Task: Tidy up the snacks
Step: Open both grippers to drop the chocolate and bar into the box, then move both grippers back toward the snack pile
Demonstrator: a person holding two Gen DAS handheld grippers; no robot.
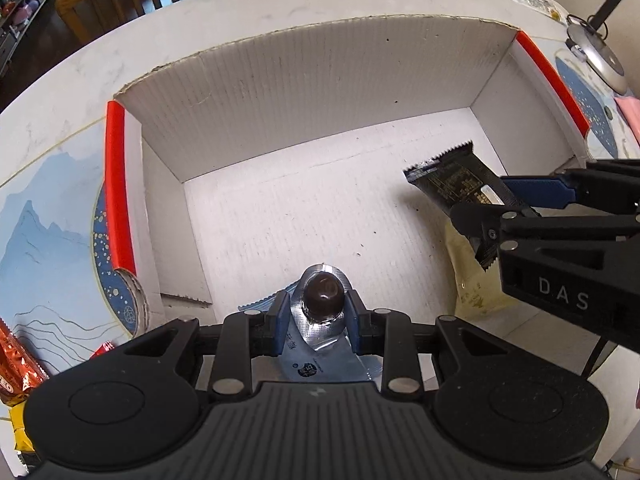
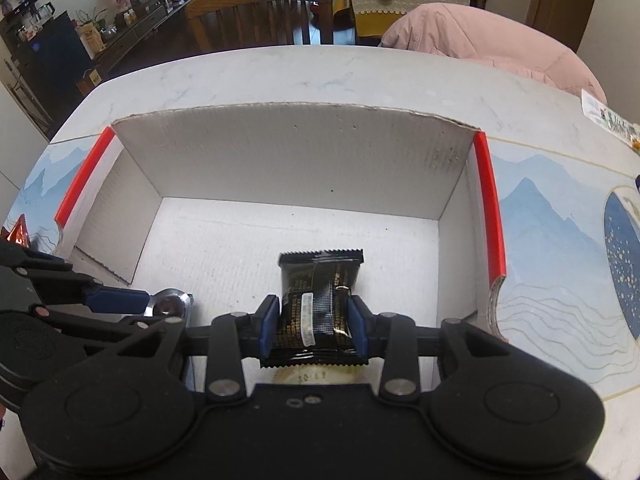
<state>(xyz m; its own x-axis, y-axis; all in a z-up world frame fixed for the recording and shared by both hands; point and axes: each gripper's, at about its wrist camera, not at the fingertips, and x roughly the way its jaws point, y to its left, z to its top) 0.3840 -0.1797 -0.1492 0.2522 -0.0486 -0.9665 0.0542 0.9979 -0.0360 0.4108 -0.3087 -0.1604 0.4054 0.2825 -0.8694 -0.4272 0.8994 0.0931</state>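
Carrying two snacks over the white cardboard box (image 2: 304, 160) on the counter (image 2: 280, 72) — mid-placement step. My left hand-held gripper (image 1: 318, 312) was clamped on a silver foil pack with a dark chocolate ball (image 1: 322, 296), at the box's near edge. My right hand-held gripper (image 2: 314, 320) was squeezing a black snack packet (image 2: 318, 292), hanging over the box floor on the right side. Box floor looked bare. Next, I judged: lower both near the floor, well apart, then release. More snacks (image 1: 16, 368) sat outside, left.

A home dining room is indicated by the wooden chair (image 2: 260, 12) and cluttered sideboard (image 2: 132, 16) seen beyond the marble worktop (image 2: 280, 76) ahead of the tongs.
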